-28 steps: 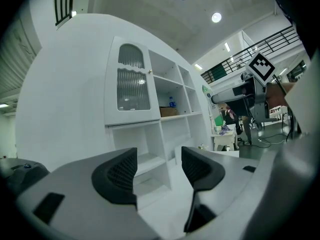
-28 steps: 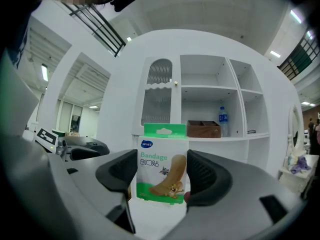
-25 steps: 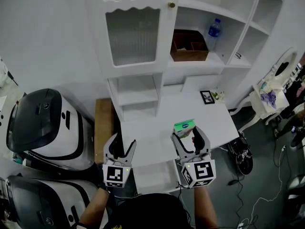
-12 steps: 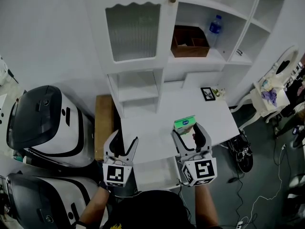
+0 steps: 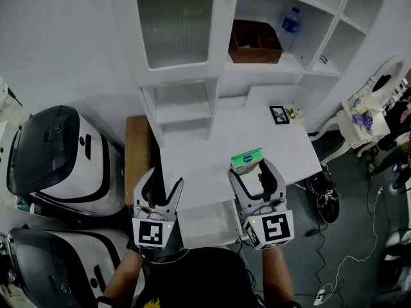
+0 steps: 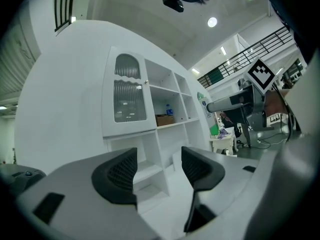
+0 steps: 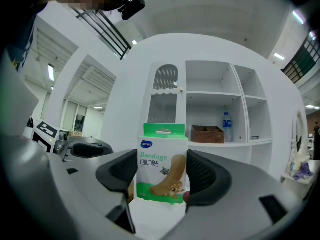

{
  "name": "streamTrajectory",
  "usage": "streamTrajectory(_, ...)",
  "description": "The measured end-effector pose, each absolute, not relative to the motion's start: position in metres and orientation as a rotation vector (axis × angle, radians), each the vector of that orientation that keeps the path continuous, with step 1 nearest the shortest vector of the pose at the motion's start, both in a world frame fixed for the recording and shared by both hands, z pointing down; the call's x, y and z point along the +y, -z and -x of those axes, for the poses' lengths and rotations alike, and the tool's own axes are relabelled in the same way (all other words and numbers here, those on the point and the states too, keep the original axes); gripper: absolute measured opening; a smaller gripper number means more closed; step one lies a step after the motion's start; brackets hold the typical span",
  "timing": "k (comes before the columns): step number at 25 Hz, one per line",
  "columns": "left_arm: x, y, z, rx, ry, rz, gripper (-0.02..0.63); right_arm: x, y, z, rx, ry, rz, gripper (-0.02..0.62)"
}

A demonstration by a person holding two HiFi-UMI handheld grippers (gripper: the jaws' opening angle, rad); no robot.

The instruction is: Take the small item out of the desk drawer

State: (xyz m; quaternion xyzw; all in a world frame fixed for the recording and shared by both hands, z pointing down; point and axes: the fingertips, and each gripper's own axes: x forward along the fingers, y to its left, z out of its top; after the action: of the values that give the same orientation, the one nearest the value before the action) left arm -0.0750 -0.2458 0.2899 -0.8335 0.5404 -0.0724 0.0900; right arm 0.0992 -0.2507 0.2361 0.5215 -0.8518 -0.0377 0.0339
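A small green-and-white bandage box (image 5: 247, 160) stands upright between the jaws of my right gripper (image 5: 252, 172), just above the white desk top (image 5: 205, 165). In the right gripper view both pads (image 7: 120, 171) press on the sides of the bandage box (image 7: 161, 154), so the right gripper (image 7: 161, 184) is shut on it. My left gripper (image 5: 164, 179) hovers at the desk's left front corner, open and empty; in its own view the left gripper (image 6: 159, 166) has only the shelves showing between its jaws. The white drawer (image 5: 207, 223) stands pulled out between the two grippers.
A white hutch (image 5: 186, 108) with open shelves rises at the desk's back, holding a brown wooden box (image 5: 255, 47) and a water bottle (image 5: 289, 37). A small picture frame (image 5: 279, 113) sits on the desk. White-and-black machines (image 5: 58, 165) stand left, a chair (image 5: 359, 124) right.
The left gripper has risen slightly. The right gripper keeps the bandage box in the same place over the desk. The head view has tilted a little.
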Motion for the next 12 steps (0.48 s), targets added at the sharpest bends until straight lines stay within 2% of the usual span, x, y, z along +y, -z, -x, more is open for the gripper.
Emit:
streamTrajectory(3,-0.237,-0.275,0.074,1.633,0.078,2.495,0.287,-0.241,-0.233,-0.098,-2.634,0.116,-1.536,0.318)
streamTrajectory(12,-0.222,-0.289,0.077,1.669,0.112,2.556,0.287,-0.227,-0.235,-0.127,-2.577,0.123,-1.616,0.318)
